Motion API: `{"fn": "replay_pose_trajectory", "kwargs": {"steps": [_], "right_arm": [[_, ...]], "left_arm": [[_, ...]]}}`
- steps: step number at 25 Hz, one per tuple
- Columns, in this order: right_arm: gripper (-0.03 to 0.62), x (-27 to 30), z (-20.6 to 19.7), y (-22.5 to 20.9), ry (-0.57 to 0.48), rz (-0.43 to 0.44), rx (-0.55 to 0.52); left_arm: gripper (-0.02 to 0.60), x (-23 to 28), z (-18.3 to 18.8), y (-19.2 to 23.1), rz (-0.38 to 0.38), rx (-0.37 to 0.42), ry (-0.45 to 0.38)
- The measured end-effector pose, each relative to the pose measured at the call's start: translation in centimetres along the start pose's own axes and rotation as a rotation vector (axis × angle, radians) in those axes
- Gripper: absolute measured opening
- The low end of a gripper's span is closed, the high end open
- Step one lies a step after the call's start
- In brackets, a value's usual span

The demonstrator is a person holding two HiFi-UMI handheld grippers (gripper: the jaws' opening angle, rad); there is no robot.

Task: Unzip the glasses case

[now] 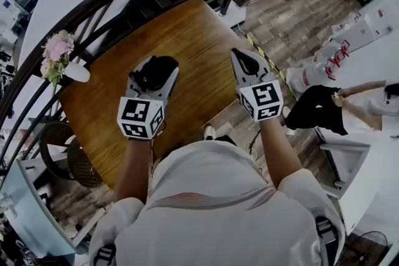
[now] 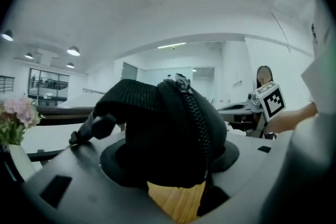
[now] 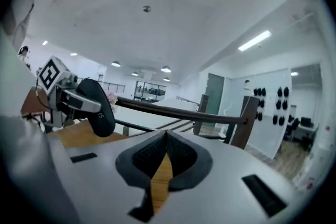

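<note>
A black fabric glasses case (image 1: 159, 68) hangs above the wooden table (image 1: 193, 34) with my left gripper (image 1: 154, 75) shut on it. In the left gripper view the case (image 2: 157, 134) fills the space between the jaws. Its zipper runs down the front, and the metal pull (image 2: 182, 82) sits at the top. A short black strap (image 2: 93, 128) sticks out to the left. My right gripper (image 1: 239, 55) is off to the right, apart from the case. Its jaws (image 3: 166, 137) are shut with nothing between them.
A white vase with pink flowers (image 1: 60, 58) stands at the table's left corner. A dark curved railing (image 1: 93, 2) runs behind the table. A woven chair (image 1: 73, 159) sits below left. A person in dark trousers (image 1: 327, 106) is at the right, on the wood floor.
</note>
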State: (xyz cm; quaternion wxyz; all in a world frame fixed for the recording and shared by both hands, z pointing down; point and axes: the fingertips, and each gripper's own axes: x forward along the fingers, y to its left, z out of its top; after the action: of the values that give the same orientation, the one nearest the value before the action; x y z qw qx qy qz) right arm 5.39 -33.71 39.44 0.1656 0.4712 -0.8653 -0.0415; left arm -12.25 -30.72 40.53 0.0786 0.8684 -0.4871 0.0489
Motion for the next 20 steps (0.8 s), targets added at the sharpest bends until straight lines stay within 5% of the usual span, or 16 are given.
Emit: {"fn": "replay_pose_trajectory", "kwargs": {"steps": [6,20], "right_arm": [[0.051,-0.5,-0.8,-2.7,-0.024,-0.069,0.149],[0.051,-0.8,-0.3,-2.3,-0.038,-0.057,0.145]], "left_arm": [[0.274,-3.0,1.3,2.9,0.141,-0.003,-0.076],[0.274,-3.4,1.5,2.7,0.158,-0.017,-0.083]]}}
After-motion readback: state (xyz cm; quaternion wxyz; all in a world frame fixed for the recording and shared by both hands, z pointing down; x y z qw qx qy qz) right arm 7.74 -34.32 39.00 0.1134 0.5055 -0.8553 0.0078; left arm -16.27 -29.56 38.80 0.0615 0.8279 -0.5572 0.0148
